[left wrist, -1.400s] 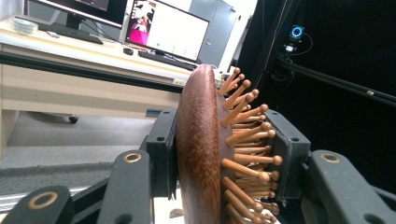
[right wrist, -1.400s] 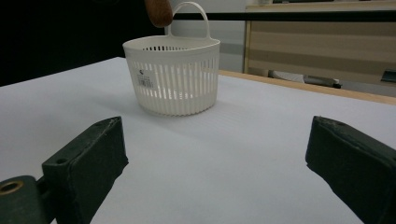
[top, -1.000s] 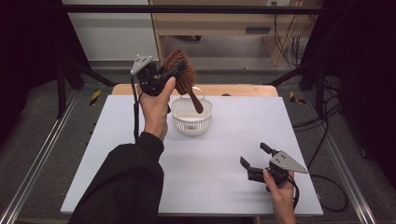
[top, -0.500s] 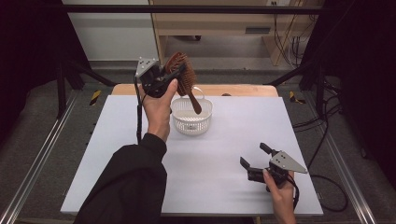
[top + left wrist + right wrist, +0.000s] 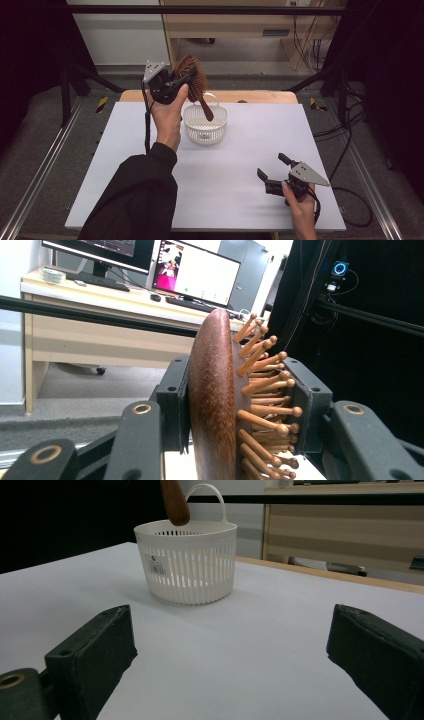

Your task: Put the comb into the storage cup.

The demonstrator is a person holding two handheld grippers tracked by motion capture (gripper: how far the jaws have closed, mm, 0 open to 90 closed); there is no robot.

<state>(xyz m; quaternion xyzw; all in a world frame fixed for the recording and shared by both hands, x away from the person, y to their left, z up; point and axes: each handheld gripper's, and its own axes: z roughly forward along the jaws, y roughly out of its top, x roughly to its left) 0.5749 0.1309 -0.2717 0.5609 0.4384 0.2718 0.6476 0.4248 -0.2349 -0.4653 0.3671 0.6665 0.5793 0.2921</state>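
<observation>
A wooden hairbrush is held raised above the far part of the white table by the left gripper. The head of the brush is pinched between the two black jaws: in the left gripper view one pad is pressed against the smooth rounded back of the hairbrush, and the other is set against the tips of the wooden pins. The brush is seen there on edge, its back turned to the left of that view and its pins to the right. In the high view the handle is pointed down and to the right, and its end hangs just over the opening of a white slotted basket; whether the handle touches the rim cannot be told. In the right gripper view the rounded end of the handle is seen just above the basket, whose thin loop handle is raised upright behind it.

The basket stands on the table at the far middle, just beside the left hand, whose dark sleeve comes in from the lower edge.

The right gripper is held low over the near right part of the table, well apart from the basket, with its jaws spread wide and nothing between them. In its own view, bare table is seen between the two pads and the basket farther off.

A desk with monitors is seen beyond the table in the left gripper view.
</observation>
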